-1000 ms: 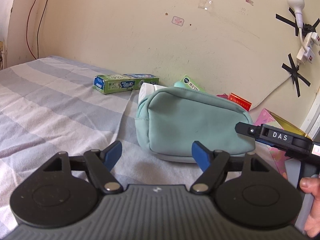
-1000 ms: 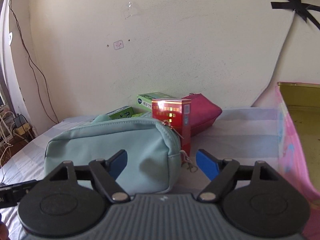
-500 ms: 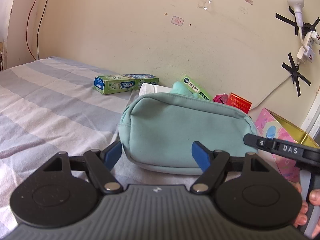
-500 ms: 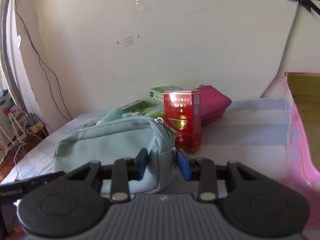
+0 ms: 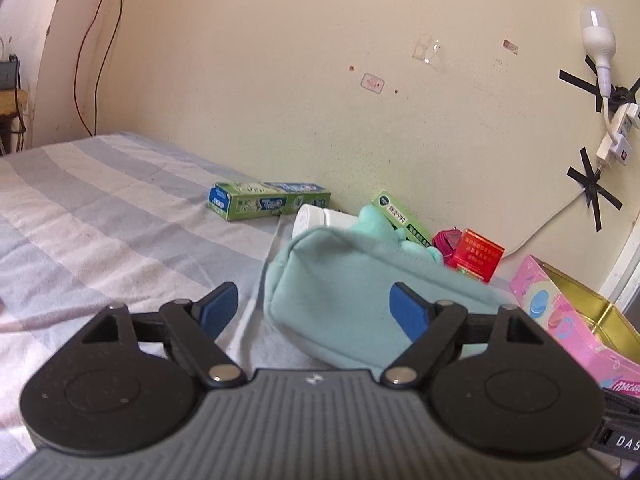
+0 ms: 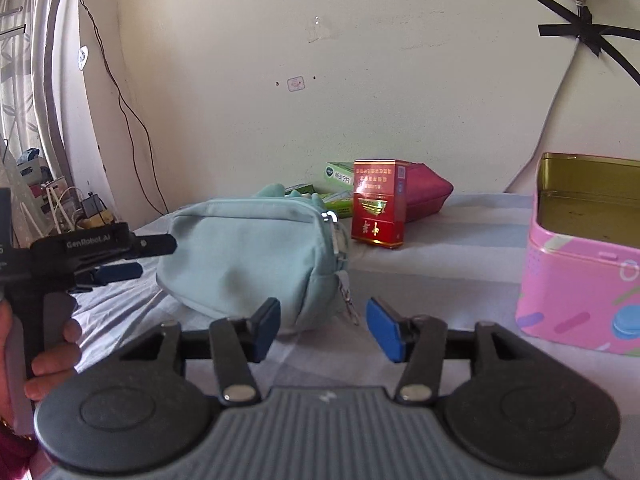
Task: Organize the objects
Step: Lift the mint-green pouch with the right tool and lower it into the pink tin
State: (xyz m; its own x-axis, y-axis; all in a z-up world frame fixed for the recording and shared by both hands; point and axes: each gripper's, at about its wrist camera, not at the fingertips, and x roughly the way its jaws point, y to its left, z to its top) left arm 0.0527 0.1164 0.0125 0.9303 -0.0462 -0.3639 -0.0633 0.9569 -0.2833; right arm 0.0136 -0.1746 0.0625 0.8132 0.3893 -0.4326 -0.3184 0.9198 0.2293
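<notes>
Fingers (image 6: pixel 52 350) of the person's left hand wrap the handle of the left tool (image 5: pixel 314 306), which points slightly down at the teal pouch (image 5: pixel 352 300); its jaws are opening wide, touching nothing. Right tool (image 6: pixel 322 326) sits level just short of the pouch's zipper end, jaws opening, nothing between them. The pouch lies on the striped bed (image 5: pixel 100 220), near the red box (image 6: pixel 378 204) and pink tin (image 6: pixel 580 280). Bare bedding spreads to the left.
</notes>
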